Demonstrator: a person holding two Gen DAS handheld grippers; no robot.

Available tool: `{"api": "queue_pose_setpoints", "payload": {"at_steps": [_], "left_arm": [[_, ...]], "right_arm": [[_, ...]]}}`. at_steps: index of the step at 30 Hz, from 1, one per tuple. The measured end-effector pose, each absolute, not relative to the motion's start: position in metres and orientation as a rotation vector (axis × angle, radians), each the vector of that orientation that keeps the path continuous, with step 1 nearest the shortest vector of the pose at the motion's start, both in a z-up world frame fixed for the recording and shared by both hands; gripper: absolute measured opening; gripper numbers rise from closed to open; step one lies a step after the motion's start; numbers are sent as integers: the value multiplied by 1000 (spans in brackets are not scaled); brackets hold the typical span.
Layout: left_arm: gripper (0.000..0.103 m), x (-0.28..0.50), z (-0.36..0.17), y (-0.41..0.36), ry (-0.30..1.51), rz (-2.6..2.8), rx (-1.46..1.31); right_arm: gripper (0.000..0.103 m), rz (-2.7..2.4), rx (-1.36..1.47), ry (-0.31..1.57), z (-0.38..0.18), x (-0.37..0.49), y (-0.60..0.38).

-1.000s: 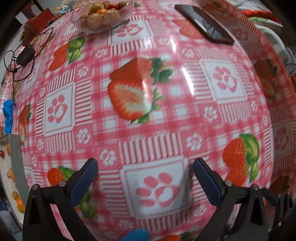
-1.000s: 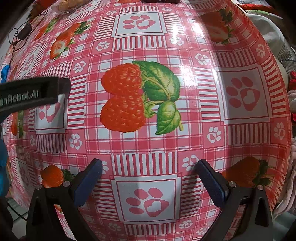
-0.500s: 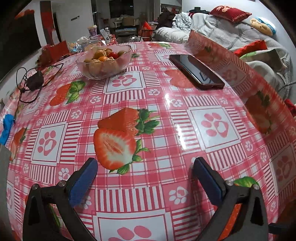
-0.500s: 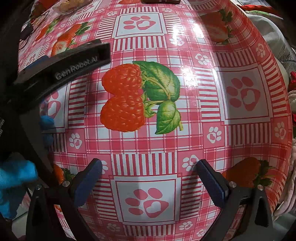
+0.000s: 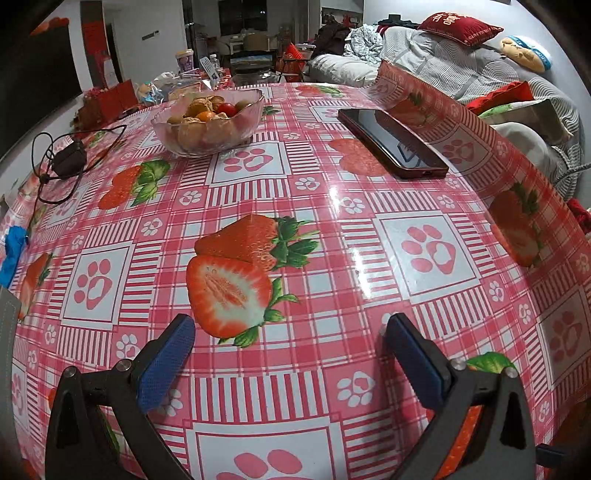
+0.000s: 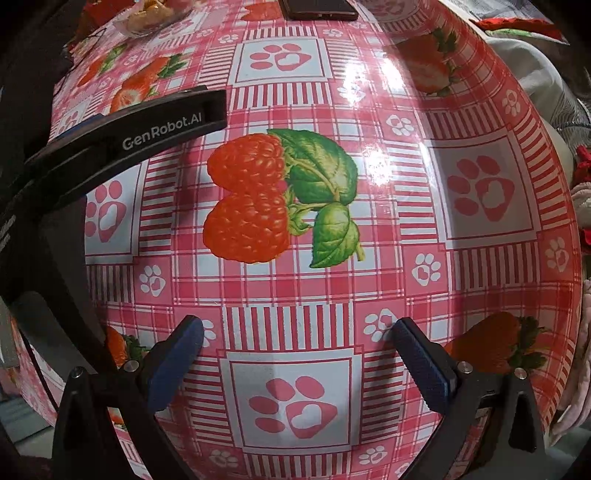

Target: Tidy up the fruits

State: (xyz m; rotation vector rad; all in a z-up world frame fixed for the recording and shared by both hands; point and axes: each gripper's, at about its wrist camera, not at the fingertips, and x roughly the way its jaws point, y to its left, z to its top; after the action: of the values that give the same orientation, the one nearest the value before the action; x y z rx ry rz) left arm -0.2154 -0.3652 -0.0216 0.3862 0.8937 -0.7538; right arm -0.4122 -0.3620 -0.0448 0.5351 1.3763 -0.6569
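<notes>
A clear glass bowl (image 5: 208, 123) of mixed fruit stands at the far left of the table; orange, red and tan pieces show in it. It also shows at the top left of the right wrist view (image 6: 149, 16). My left gripper (image 5: 290, 343) is open and empty, low over the near part of the tablecloth, far from the bowl. My right gripper (image 6: 295, 341) is open and empty above a paw-print square. The left gripper's black body, marked GenRobot.AI (image 6: 122, 136), crosses the left of the right wrist view.
A dark phone (image 5: 391, 142) lies at the far right, next to a raised fold of tablecloth (image 5: 461, 122). A black charger with cable (image 5: 68, 160) lies far left. A sofa with cushions (image 5: 461, 55) stands behind the table. Boxes and packets (image 5: 122, 94) crowd the far edge.
My left gripper tilted up from looking down at the cloth to looking across the table, and moved forward into the right wrist view. The right gripper stayed still.
</notes>
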Motion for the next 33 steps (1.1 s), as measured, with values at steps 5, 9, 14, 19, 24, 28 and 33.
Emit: {"api": "queue_pose_setpoints", "payload": {"at_steps": [5, 9, 14, 19, 24, 28, 33], "left_arm": [[103, -215, -21, -364, 894, -754, 387], [103, -216, -22, -365, 895, -753, 387], [103, -216, -22, -366, 896, -753, 388], [103, -216, -22, -365, 896, -753, 388], [103, -216, -22, -366, 896, -753, 388], [103, -215, -21, -365, 896, -753, 388], [103, -215, -22, -366, 896, -753, 388]], "right_arm": [[103, -663, 511, 1331, -43, -417, -357], [103, -664, 516, 1333, -43, -417, -358], [103, -666, 520, 1336, -44, -420, -355], [103, -667, 520, 1336, -43, -417, -359], [103, -675, 527, 1335, -42, -417, -358], [103, -676, 536, 1346, -43, -415, -360], [103, -675, 539, 1350, -42, -414, -361]]}}
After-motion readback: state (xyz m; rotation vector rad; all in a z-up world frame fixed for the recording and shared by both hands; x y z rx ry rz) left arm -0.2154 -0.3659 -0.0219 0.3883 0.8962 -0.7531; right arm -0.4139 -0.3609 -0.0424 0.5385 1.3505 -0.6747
